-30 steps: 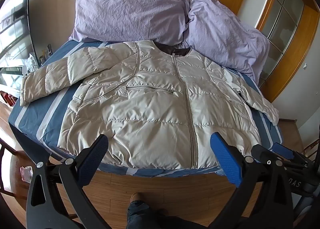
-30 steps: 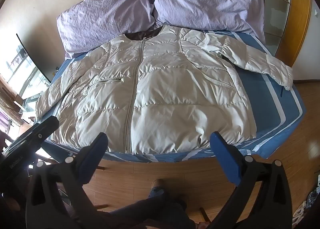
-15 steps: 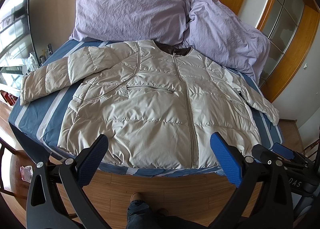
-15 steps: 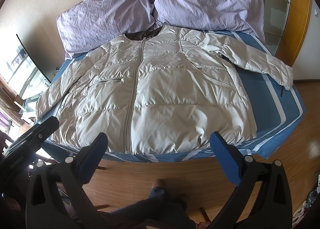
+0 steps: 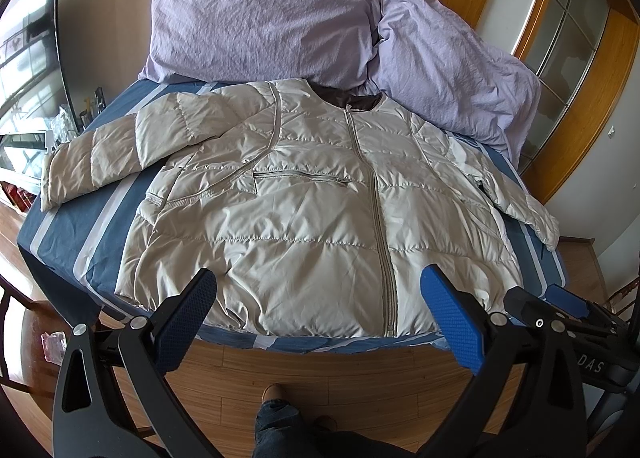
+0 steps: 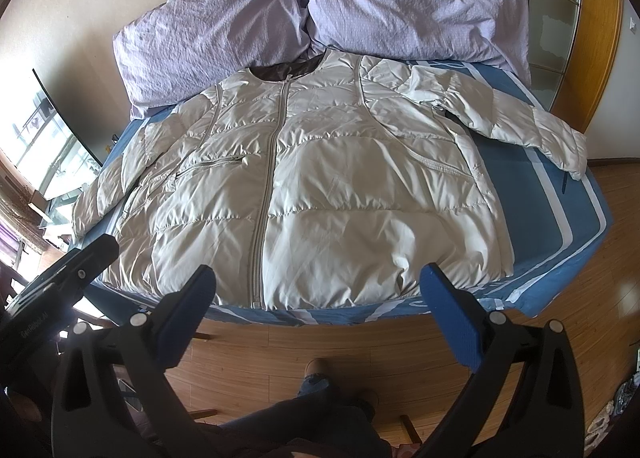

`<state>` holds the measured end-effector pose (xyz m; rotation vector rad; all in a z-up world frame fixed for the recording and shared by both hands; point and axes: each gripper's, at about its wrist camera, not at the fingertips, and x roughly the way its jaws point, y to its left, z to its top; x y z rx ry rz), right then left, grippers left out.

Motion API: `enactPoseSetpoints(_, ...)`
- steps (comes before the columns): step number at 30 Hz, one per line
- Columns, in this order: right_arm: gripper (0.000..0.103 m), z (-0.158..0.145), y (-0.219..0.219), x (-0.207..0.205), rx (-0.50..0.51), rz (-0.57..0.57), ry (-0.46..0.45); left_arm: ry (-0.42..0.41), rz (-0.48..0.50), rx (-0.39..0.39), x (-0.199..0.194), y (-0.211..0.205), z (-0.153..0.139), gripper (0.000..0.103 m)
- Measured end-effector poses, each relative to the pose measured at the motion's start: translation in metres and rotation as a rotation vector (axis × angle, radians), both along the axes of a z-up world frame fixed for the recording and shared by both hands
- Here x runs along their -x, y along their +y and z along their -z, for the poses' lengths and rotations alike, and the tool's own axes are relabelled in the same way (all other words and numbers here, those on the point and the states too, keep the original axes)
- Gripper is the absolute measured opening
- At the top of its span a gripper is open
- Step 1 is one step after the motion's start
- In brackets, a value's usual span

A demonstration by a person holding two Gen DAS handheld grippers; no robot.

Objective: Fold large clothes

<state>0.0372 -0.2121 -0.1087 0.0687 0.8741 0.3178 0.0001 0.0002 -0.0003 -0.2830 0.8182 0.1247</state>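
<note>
Lying flat on blue striped bed (image 5: 72, 226): beige puffer jacket (image 5: 304, 218); lilac pillows (image 5: 256, 26); wood floor (image 5: 320, 370); left claw (image 5: 318, 300), right claw (image 6: 318, 294) wide, empty.

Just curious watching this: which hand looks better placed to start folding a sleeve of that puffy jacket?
Probably the left gripper: the jacket has its left sleeve stretched out on its side. Both are open and back from the bed.

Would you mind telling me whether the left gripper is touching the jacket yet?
Apart. In the left wrist view the left gripper hangs open above the floor, short of the bed edge; the jacket lies flat, undisturbed, nothing between the fingers.
</note>
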Motion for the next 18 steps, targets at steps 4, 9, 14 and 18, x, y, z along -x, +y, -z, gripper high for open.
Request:
enactPoseSetpoints(4,0.101,-0.0002,0.0,-0.0005,0.0,0.0,0.0,0.0,0.0,0.0,0.0,-0.0002,-0.0001,0.102)
enactPoseSetpoints(9,0.101,-0.0004,0.0002,-0.0011,-0.001,0.0,0.0,0.001,0.0,-0.001,-0.0001,-0.0002,-0.0001,0.102)
enactPoseSetpoints(14,0.101,-0.0003,0.0005,-0.0016,-0.001,0.0,0.0,0.001,0.0,-0.001,-0.0001,-0.0002,-0.0001,0.102)
enactPoseSetpoints(18,0.101,-0.0004,0.0006,-0.002,-0.001,0.0,0.001,0.002,0.001,-0.001,0.0001,-0.0002,-0.0001,0.102)
